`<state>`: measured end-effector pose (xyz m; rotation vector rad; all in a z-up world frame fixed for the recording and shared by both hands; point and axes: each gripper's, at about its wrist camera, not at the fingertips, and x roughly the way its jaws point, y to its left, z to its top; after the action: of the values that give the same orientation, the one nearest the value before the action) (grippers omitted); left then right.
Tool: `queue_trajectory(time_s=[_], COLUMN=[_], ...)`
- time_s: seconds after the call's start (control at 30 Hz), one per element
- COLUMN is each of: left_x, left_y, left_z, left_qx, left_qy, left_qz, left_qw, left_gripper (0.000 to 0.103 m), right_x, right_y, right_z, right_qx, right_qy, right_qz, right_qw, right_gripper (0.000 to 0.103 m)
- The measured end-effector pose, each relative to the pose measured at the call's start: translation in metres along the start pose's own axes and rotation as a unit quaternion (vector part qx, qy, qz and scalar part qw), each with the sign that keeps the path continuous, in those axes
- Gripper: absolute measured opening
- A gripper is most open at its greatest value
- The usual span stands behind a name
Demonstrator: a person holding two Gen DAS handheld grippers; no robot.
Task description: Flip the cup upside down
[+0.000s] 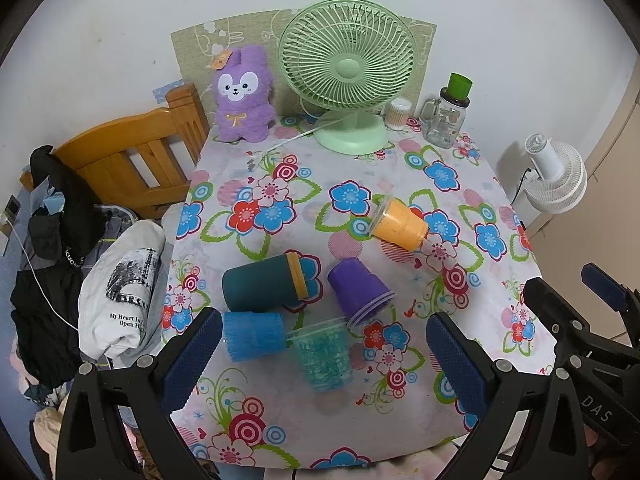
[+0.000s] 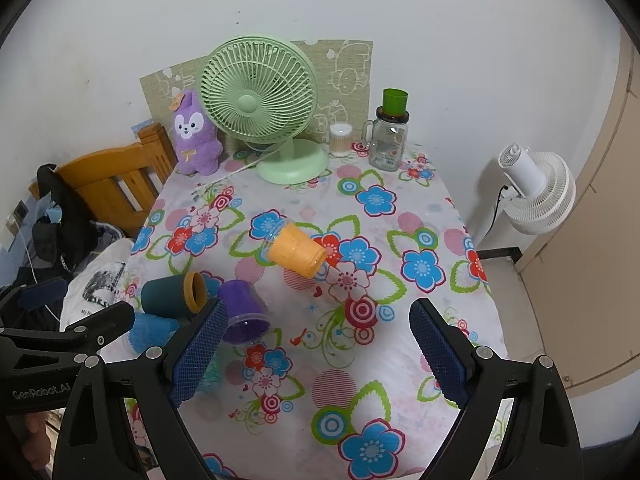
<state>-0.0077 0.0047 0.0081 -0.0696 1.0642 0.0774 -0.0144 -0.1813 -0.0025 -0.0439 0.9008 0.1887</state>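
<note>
Both tools hang above the near edge of the flowered worktop (image 1: 460, 168); the left hand-held gripper (image 1: 324, 354) and the right hand-held gripper (image 2: 316, 354) each have jaws spread wide, holding nothing. 5 cups lie tipped on their sides: an orange cup (image 1: 398, 224) right of centre in the left view, and lower centre a dark teal cup (image 1: 262, 286), purple cup (image 1: 360, 290), blue ribbed cup (image 1: 254, 336) and clear teal cup (image 1: 322, 354) clustered together. A green fan (image 1: 346, 68) stands at the upper centre

Five cups (image 1: 398, 224) lie on the table (image 1: 472, 380), before the fan (image 1: 346, 68).
</note>
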Motion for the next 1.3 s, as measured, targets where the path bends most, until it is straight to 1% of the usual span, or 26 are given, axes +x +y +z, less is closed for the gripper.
queue_trajectory(time_s=[0.6,0.9,1.13,1.3], left_x=[0.006,0.014,0.026,0.035], left_y=[0.006,0.015,0.024,0.028], left_z=[0.009,0.017,0.026,0.032], left_qx=[0.018,0.028,0.056,0.092], left_qy=[0.008,0.02,0.031,0.026], left_qz=[0.004,0.002,-0.014,-0.007], left_qw=[0.9998,0.9994,0.9978,0.9954], left_gripper=[0.103,0.103,0.103,0.103], right_x=[0.007,0.017,0.024,0.033], right_y=[0.005,0.015,0.025,0.035], right_z=[0.002,0.012,0.016,0.02], right_qx=[-0.001,0.004,0.005,0.012], right_qy=[0.014,0.025,0.026,0.034], right_qz=[-0.002,0.001,-0.003,-0.004], right_qw=[1.0,1.0,1.0,0.999], right_gripper=[0.094,0.094,0.094,0.094])
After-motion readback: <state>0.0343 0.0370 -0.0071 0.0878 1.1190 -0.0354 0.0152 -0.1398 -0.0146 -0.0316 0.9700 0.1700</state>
